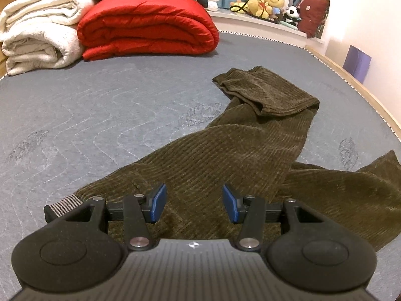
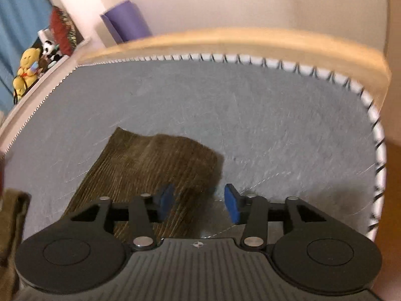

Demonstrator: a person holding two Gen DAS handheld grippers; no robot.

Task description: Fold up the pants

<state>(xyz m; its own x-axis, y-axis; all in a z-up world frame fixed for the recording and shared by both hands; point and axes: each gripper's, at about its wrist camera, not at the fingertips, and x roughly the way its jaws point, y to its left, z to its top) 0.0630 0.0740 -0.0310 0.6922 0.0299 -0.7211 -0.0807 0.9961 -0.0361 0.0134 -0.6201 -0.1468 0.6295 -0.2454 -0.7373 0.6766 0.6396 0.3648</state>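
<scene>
Olive-brown corduroy pants [image 1: 225,155] lie spread on the grey quilted mattress [image 1: 87,115]. One leg runs away from me, its cuff [image 1: 265,92] folded back on itself; the other leg [image 1: 351,190] stretches off to the right. A striped waistband [image 1: 64,204] shows at the lower left. My left gripper [image 1: 194,204] hovers open above the seat of the pants, nothing between its blue pads [image 1: 158,203]. In the right wrist view, blurred, my right gripper [image 2: 199,204] stands open over the end of a pant leg [image 2: 155,165], not pinching the cloth.
A rolled white quilt [image 1: 37,37] and a folded red duvet [image 1: 147,27] sit at the far end of the mattress. Plush toys [image 1: 268,3] line a sill behind. A wooden bed frame [image 2: 225,40] edges the mattress, with a purple mat [image 2: 125,20] against the wall.
</scene>
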